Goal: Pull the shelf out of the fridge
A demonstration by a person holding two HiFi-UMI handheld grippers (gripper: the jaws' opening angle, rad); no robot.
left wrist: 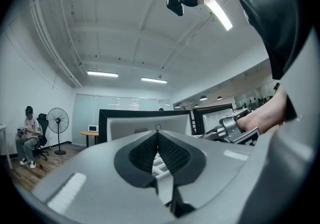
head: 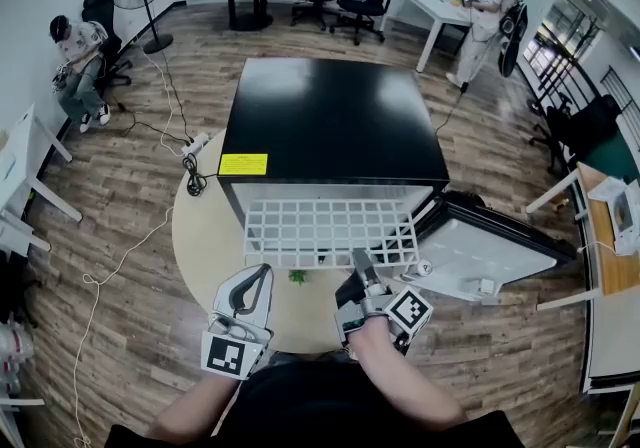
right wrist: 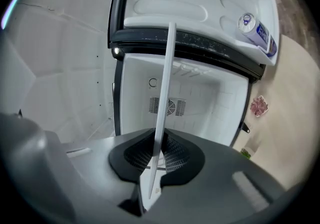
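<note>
One shelf [head: 320,228] juts from fridge [head: 330,116], door [head: 492,254] open | right gripper [right wrist: 157,157] clamps its front edge | left gripper [left wrist: 158,134] closed, empty

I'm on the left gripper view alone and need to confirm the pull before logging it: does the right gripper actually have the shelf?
Observer: Yes. In the right gripper view the right gripper is shut on the shelf, which shows edge-on between its jaws.
Operator: How much of it is out?
Observer: The head view shows a wide stretch of its white grid in front of the fridge opening, above the table.
Operator: Anything in the door?
Observer: One can sits in a pocket of the open door.
</note>
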